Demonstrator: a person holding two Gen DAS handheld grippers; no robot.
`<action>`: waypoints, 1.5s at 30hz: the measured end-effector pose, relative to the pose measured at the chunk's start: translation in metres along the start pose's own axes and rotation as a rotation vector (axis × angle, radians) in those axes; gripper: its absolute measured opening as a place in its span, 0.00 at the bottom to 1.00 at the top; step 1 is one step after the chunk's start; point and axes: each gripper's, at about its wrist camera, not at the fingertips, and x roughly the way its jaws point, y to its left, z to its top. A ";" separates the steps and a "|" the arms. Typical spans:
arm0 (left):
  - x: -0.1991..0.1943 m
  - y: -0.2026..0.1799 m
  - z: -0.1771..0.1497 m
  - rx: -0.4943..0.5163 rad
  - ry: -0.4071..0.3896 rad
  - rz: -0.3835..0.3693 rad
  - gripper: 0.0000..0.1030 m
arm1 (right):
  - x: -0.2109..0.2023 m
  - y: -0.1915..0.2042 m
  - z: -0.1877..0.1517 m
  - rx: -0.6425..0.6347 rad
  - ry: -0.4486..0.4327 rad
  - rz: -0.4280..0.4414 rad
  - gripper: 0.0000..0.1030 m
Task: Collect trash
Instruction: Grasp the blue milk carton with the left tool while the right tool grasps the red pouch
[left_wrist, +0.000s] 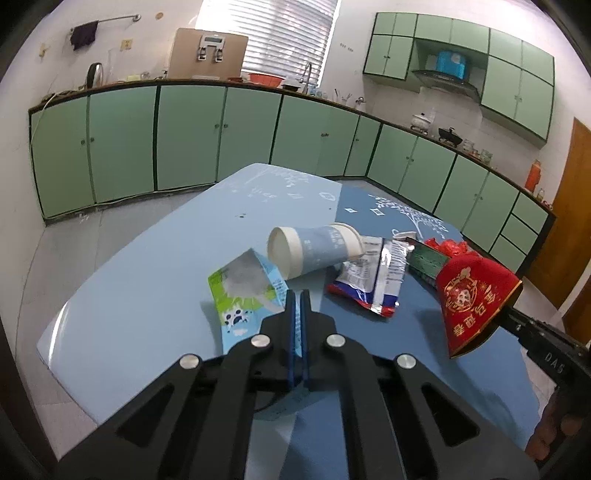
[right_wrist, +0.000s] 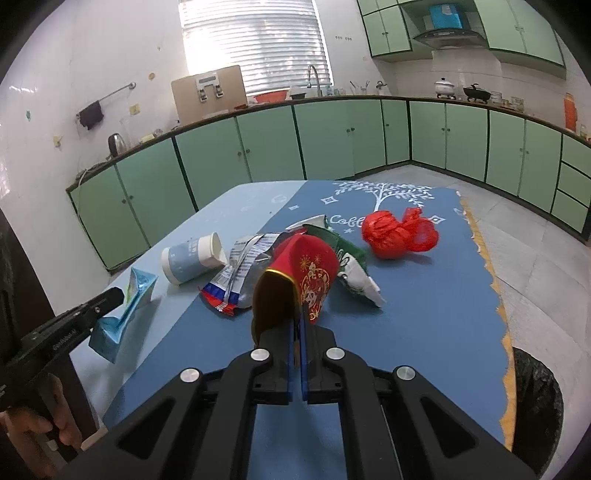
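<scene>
Both your grippers were clamped on trash.
Left gripper (left_wrist: 297, 295) pinched the milk carton (left_wrist: 243, 291), right gripper (right_wrist: 298, 317) the red box (right_wrist: 306, 273); cup (left_wrist: 314, 247) and wrappers (left_wrist: 373, 273) lay between, and only the right view showed the bin (right_wrist: 535, 398).

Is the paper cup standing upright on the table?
No, the paper cup lies on its side on the table, its open mouth toward the left gripper's camera.

a flattened blue-and-green milk carton (left_wrist: 245, 295) hung pinched at one edge, lifted off the blue table (left_wrist: 147, 280). a red packet with gold print (right_wrist: 310, 273) was likewise clamped at its edge, raised and tilted. a pale blue paper cup (left_wrist: 314, 251) lay on its side, open mouth outward, touching a crumpled silver, red and blue wrapper (left_wrist: 369, 280). beside that lay a green and white wrapper (right_wrist: 351, 266), and farther off a crumpled red plastic bag (right_wrist: 399, 236).
</scene>
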 end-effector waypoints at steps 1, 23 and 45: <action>-0.001 -0.001 -0.001 0.004 0.000 -0.003 0.01 | -0.002 0.000 0.000 0.002 -0.004 0.000 0.03; -0.017 -0.013 -0.013 0.087 0.018 0.046 0.58 | -0.016 -0.016 -0.007 0.046 -0.011 -0.010 0.03; 0.013 -0.014 -0.033 0.036 0.089 0.081 0.54 | -0.014 -0.019 -0.010 0.048 0.002 -0.016 0.03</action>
